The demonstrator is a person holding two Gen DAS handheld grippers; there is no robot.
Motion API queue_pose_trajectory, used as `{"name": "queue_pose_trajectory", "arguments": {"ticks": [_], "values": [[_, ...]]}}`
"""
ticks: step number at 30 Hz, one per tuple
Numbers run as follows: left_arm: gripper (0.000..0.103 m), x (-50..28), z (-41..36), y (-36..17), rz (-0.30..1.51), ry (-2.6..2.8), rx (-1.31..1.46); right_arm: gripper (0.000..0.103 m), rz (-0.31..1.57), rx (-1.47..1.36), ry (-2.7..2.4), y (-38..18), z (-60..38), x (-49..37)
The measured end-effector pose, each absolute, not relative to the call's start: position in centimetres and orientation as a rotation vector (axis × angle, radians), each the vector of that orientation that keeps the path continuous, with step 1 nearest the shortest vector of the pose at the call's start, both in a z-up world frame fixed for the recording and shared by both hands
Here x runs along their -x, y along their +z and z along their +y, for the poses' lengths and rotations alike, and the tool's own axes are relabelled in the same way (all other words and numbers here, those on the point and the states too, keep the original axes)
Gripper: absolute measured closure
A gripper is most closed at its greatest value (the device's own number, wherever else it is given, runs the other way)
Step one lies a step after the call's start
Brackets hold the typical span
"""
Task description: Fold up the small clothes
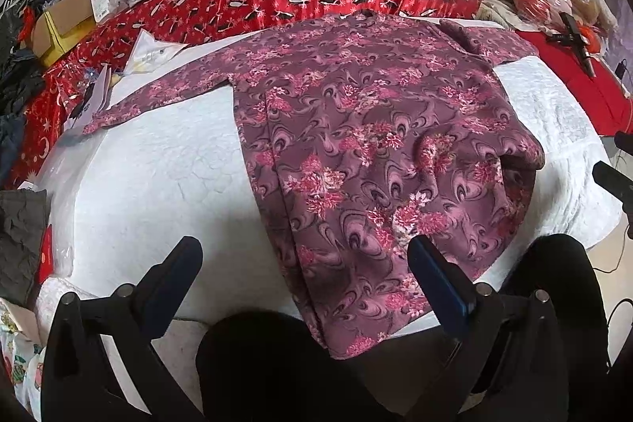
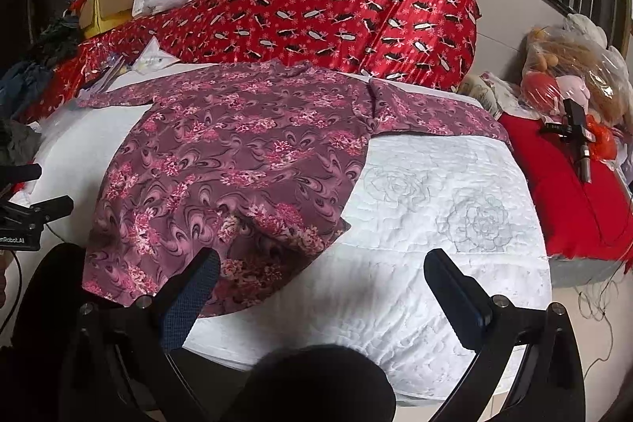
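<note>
A mauve long-sleeved top with pink floral print (image 1: 376, 153) lies spread flat on the white quilted bed cover (image 1: 158, 176), collar toward the far edge, its hem hanging over the near edge. The left gripper (image 1: 304, 263) and right gripper (image 2: 322, 273) both hover spread wide, holding nothing. A folded-up corner near the hem hides the fabric beneath. The left sleeve's cuff is hard to make out among papers.

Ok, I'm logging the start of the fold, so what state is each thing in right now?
Purple floral long-sleeved shirt: spread flat, unfolded, sleeves out, hem over the bed edge.
White quilted bedcover: smooth under the shirt.
Left gripper: open, empty.
Right gripper: open, empty.
Red patterned quilt: folded, stacked behind.
</note>
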State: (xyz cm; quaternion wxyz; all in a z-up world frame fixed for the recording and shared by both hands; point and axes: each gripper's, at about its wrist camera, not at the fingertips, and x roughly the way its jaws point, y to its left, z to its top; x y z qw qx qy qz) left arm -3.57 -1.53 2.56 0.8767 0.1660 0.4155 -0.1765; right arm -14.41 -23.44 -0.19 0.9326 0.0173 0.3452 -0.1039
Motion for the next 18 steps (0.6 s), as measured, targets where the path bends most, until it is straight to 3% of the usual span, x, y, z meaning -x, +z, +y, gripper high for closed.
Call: {"name": "queue_pose_trajectory", "arguments": {"ticks": [18], "values": [[0.0, 3.68, -1.0, 2.55, 0.895, -0.383, -0.309, 0.001, 0.694, -0.058, -0.222, -0.01, -24.1, 15.31]]}}
